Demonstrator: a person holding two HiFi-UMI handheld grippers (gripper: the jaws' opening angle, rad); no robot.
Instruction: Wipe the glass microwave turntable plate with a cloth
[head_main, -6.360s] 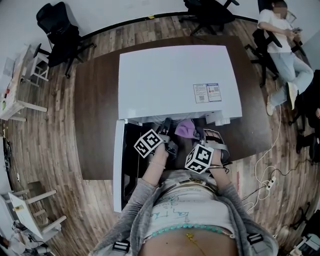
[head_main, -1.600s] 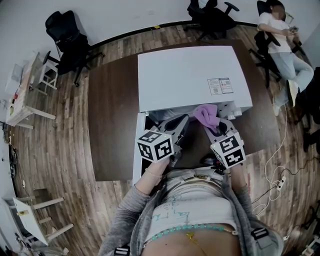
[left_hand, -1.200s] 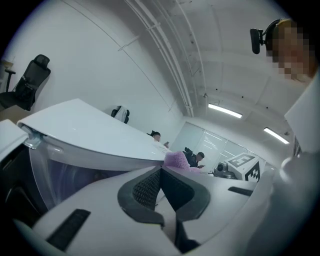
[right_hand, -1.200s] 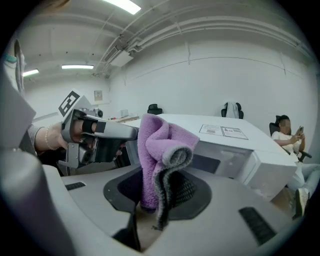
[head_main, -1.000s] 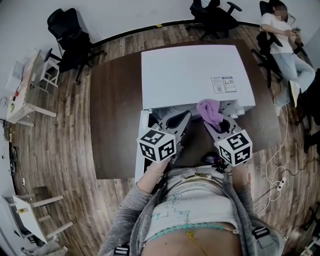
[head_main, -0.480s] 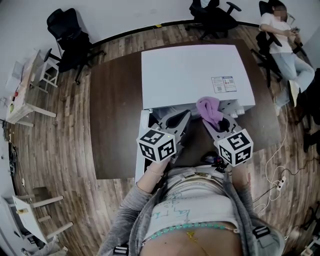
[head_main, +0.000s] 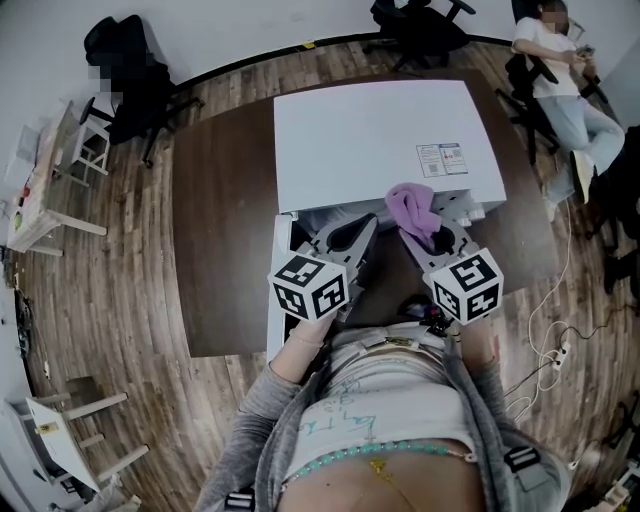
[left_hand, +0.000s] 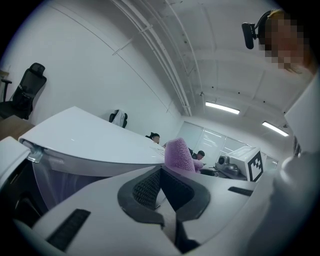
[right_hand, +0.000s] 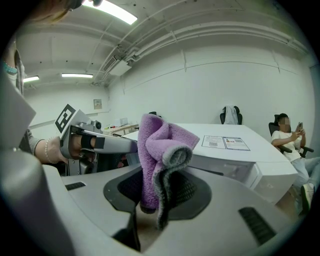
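Note:
The white microwave (head_main: 370, 140) stands on a dark brown table (head_main: 215, 200), its door (head_main: 277, 300) swung open to the left. My right gripper (head_main: 418, 238) is shut on a bunched purple cloth (head_main: 410, 205), which stands up out of the pads (right_hand: 160, 150) just in front of the oven's opening. My left gripper (head_main: 366, 228) hovers beside it, shut, with nothing clearly between its pads (left_hand: 150, 187). The purple cloth (left_hand: 178, 155) shows past the left jaws. The glass plate is not clearly seen; the cavity is hidden from above and shows only as a pale streaked band in the left gripper view.
A person sits at the back right (head_main: 560, 50) among black office chairs (head_main: 420, 25). Another chair (head_main: 130, 80) and small white tables (head_main: 40, 190) stand at the left. Cables and a power strip (head_main: 545, 350) lie on the wooden floor at the right.
Several seconds ago both grippers reached deep into the microwave's opening; they have since drawn back out to its front. Over the last second they have hardly moved.

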